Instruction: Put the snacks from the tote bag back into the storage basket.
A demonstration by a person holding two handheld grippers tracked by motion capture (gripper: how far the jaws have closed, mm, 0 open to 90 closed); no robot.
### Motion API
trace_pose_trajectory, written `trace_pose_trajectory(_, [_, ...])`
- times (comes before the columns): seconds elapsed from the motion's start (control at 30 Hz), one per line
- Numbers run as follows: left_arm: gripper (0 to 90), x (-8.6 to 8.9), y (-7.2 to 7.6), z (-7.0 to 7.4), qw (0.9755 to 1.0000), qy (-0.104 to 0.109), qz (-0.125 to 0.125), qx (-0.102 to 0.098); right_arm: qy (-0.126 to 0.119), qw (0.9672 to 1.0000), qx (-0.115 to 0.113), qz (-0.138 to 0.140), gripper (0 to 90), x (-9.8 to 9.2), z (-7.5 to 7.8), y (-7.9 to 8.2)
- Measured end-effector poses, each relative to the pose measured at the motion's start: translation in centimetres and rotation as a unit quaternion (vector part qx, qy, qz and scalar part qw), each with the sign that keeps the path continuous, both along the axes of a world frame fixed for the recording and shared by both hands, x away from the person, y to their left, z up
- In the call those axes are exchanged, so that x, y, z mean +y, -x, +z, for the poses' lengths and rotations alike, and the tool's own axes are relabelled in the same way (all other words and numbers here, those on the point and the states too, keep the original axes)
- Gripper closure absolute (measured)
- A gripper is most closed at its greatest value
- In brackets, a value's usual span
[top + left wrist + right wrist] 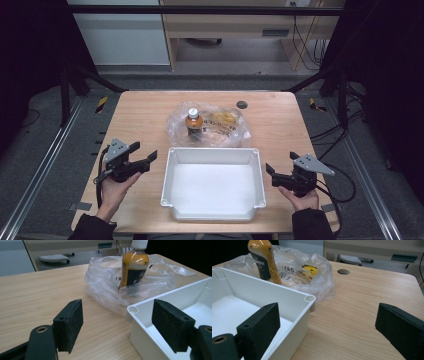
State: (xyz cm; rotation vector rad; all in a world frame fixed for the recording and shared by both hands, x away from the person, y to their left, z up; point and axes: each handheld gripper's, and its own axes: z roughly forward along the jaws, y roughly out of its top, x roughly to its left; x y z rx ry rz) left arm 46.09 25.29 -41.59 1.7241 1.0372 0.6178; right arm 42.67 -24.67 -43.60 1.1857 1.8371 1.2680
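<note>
Wooden table (pixel 140 120): bottle (pixel 194 121) in plastic bag (pixel 225 131), white bin (pixel 212 184), both claws wide.

1. In the high view, the counter (pixel 145 115) is evenly lit from above; the surroundings at both sides are left nearly black.
2. Only soft, faint shadows are cast around the white tray (pixel 214 156).
3. Mild glare is seen on the plastic bag (pixel 105 282).
4. In both gripper views, the near fingers (pixel 71 325) are rendered slightly soft, and the background is slightly blurred.
</note>
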Motion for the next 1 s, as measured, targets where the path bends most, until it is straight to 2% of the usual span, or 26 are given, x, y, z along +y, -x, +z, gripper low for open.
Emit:
trace_pose_trajectory(0.47, [25.5,-1.1,-0.8,0.6,0.9998,-0.015,-0.003,-0.014,0.004,1.0000,0.003,-0.001,6.1,0.1,-0.1,0.0])
trace_pose_trajectory(1.0, [27.0,-2.6,-2.1,1.9,0.9995,-0.009,-0.011,-0.028,-0.002,1.0000,0.002,-0.001,5.4,0.0,0.0,0.0])
